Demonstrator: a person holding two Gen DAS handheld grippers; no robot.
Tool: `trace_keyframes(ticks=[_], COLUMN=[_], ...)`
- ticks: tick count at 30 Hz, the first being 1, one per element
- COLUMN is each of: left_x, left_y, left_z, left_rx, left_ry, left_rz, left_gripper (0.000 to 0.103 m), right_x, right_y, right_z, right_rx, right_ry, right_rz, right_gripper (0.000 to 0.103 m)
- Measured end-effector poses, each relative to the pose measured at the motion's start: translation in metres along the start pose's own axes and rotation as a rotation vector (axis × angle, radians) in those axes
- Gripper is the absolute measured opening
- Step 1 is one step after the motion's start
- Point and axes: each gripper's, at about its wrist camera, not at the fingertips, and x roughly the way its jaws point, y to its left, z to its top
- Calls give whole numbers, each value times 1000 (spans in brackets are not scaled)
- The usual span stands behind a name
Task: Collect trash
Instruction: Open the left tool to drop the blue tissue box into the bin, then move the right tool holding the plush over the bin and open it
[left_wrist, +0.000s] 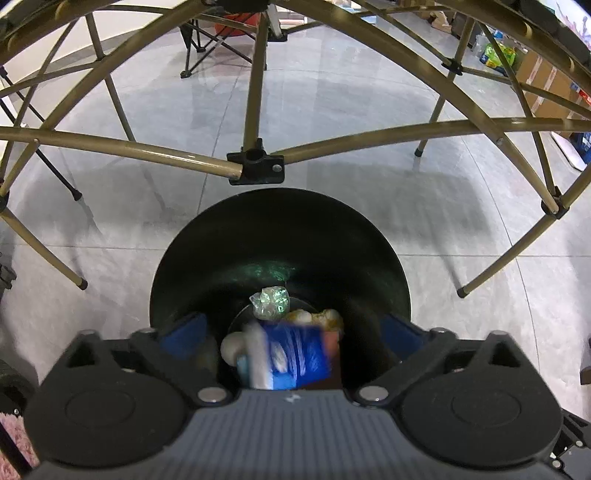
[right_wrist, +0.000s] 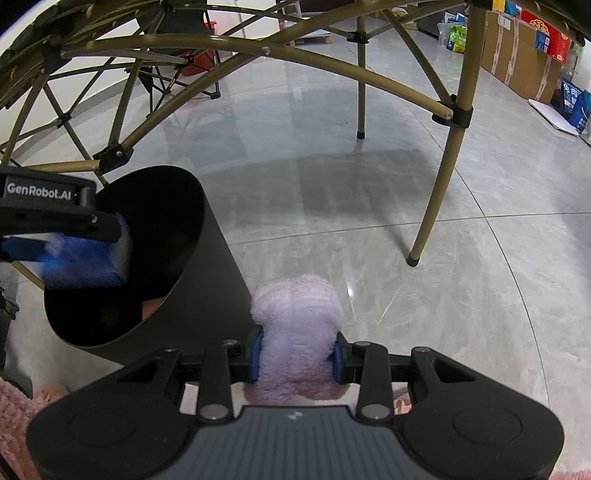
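A black round bin (left_wrist: 280, 236) stands on the floor; it also shows in the right wrist view (right_wrist: 207, 280). My left gripper (left_wrist: 291, 328) is open right over the bin's mouth. A blue and white package (left_wrist: 291, 354), blurred, is between its spread fingers, loose above the bin; it shows blurred in the right wrist view (right_wrist: 81, 258). Inside lie a crumpled shiny wrapper (left_wrist: 269, 301), a yellowish scrap (left_wrist: 321, 317) and a white lump (left_wrist: 232, 347). My right gripper (right_wrist: 297, 354) is shut on a pink fluffy object (right_wrist: 299, 332), just right of the bin.
A folding table's gold metal frame (left_wrist: 255, 162) arches over the bin, its legs (right_wrist: 428, 225) standing on the grey tiled floor. Cardboard boxes (right_wrist: 517, 55) line the far right. A folding chair (left_wrist: 214, 40) stands at the back. Pink fluffy fabric (right_wrist: 14, 413) lies at the lower left.
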Motion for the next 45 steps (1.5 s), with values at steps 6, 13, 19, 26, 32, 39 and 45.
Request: trace_keyframes(ticks=[6,13,19,26,32,39,45], left_x=[2,1,-2,-10,-19,-34,-43], left_y=[-1,1,3,9,22,44,67], left_z=[-2,-2,-4,-6,-10,-14,-19], left_rx=[10,14,18,17,5,-12,-35], left_ry=[20,20,16,0,-16,-42,-56], left_rz=[12,14,15,10,11,18,34], left_gripper=[103,103,103,103,103,103,103], right_x=[-2,-3,-6,-13,-23,-40,-53], right_y=[2,1,2,4,12,29,49], right_z=[0,-1,-1,-2,-1,5,13], right_rx=[-11,-13,-16,-19,-26,-52,-83], right_ry=[-8,-8,-14,-22,-47,-87,-119], right_rz=[5,10,13,16,27,46,74], right_gripper=[34,34,34,34,34,34,34])
